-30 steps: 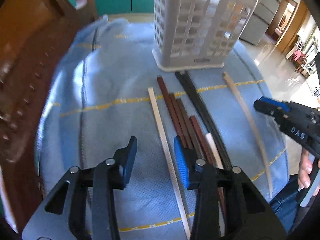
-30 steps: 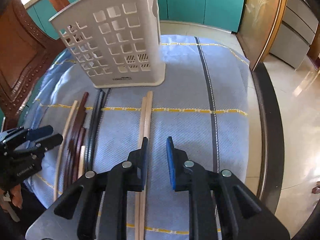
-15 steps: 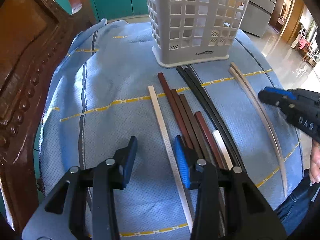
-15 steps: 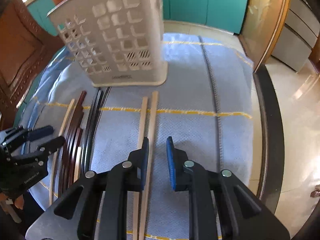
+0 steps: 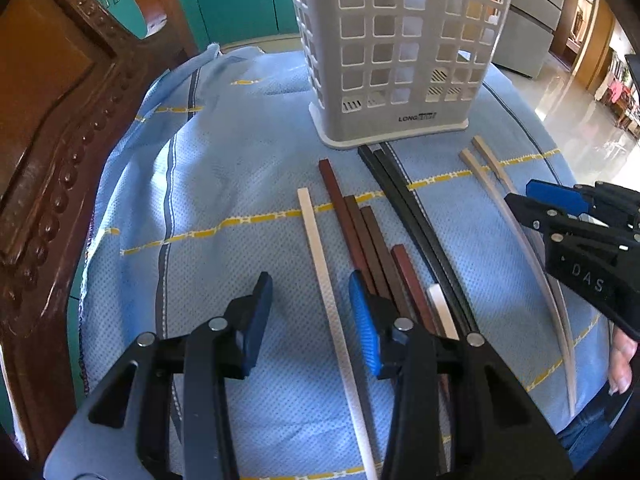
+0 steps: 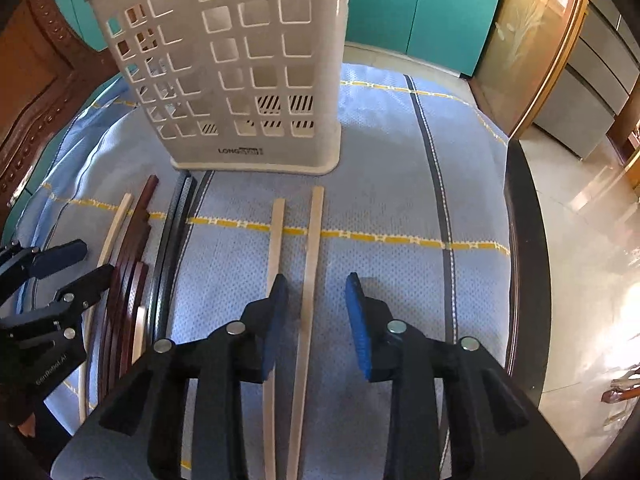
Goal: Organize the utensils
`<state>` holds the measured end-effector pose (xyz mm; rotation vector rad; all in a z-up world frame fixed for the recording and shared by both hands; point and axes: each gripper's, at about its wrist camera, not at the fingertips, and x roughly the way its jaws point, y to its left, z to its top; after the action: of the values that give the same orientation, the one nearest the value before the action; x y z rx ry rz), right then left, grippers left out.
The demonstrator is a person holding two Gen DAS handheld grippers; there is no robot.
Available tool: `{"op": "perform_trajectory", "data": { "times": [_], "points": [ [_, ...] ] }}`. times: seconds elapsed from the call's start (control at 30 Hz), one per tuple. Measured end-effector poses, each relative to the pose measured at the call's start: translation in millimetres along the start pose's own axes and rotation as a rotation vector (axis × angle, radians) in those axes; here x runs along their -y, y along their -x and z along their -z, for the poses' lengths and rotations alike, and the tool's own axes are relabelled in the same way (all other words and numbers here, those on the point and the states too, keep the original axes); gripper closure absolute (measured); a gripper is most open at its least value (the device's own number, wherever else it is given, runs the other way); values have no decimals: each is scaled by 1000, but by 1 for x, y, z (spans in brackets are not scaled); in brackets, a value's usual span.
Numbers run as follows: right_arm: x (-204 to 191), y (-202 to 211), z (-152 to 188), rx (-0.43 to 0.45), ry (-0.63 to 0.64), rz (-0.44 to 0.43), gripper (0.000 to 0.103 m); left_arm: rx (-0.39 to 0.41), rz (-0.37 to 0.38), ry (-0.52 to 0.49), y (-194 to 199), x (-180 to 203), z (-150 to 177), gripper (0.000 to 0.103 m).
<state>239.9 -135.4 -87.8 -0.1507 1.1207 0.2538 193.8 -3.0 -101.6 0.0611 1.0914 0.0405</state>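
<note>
A white perforated utensil basket (image 5: 400,52) (image 6: 240,72) stands upright at the back of the blue cloth. Chopsticks lie in front of it: a white one (image 5: 316,240), several brown ones (image 5: 360,232), a black pair (image 5: 408,208) and a pale wooden pair (image 6: 276,232). My left gripper (image 5: 309,300) hangs open over the white chopstick, which runs between its jaws. My right gripper (image 6: 316,288) is opening, and the right wooden chopstick (image 6: 314,232) lies loose between its jaws while the left one passes under its left finger. Each gripper shows at the edge of the other's view (image 5: 532,196) (image 6: 94,258).
A blue cloth with yellow and dark stripes (image 6: 400,184) covers the round table. A carved wooden chair back (image 5: 60,140) stands close on the left. The table's dark rim (image 6: 524,240) runs along the right, with shiny floor beyond. A person's hand (image 5: 622,364) grips the right tool.
The right gripper's jaws have spread wider, and the two wooden chopsticks now lie a little farther apart. The left gripper's view has tipped up toward the basket; its jaws are unchanged.
</note>
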Motion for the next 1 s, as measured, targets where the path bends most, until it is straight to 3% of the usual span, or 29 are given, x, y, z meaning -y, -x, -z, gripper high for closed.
{"op": "perform_trajectory", "data": {
  "times": [0.07, 0.13, 0.17, 0.23, 0.47, 1.0],
  "points": [
    [0, 1, 0, 1, -2, 1, 70, -4, 9, 7, -3, -2, -3, 67],
    [0, 1, 1, 2, -6, -2, 70, -8, 59, 8, -3, -1, -4, 83],
    [1, 1, 1, 4, -6, -11, 72, -7, 63, 2, -3, 1, -5, 86],
    [4, 1, -1, 4, -5, -36, 95, -3, 66, -17, 0, 6, -2, 94],
    [8, 21, -3, 81, -26, -73, 96, 26, 89, 1, 9, 3, -1, 96],
    [60, 183, 10, 505, -67, -238, 97, 384, 191, 53, 150, -28, 3, 96]
  ]
}}
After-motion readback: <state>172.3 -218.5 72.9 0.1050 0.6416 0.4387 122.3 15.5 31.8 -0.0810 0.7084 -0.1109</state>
